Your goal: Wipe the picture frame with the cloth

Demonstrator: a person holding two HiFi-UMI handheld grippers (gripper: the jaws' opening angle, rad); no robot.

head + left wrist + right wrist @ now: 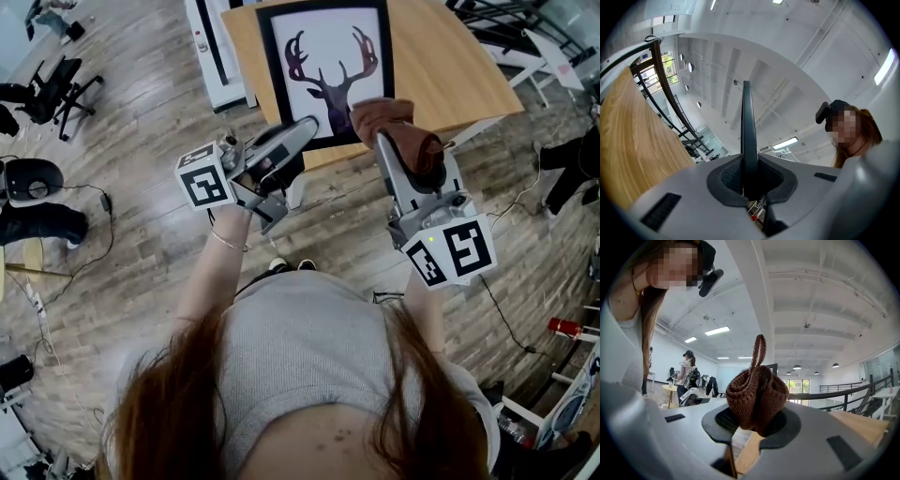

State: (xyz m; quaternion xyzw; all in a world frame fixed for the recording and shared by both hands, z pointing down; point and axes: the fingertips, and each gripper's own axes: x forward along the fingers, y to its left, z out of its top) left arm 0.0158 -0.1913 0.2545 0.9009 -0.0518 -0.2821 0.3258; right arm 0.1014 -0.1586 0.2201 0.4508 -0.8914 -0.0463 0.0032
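The picture frame [327,66], black-edged with a dark deer silhouette on white, stands tilted on the wooden table [450,66]. My left gripper [302,133] is shut on the frame's lower edge. In the left gripper view that edge [746,131] rises as a thin black blade from between the jaws of the left gripper [748,180]. My right gripper [387,142] is shut on a bunched brown knitted cloth [398,120], which rests against the frame's lower right corner. In the right gripper view the cloth [757,397] bulges out of the right gripper [757,423], its loop pointing up.
The table's near edge [375,155] lies just beyond both grippers. An office chair [52,89] and cables lie on the wood floor at left. A white folding stand [553,56] sits at right. A person [689,371] stands far off; a railing [862,390] runs right.
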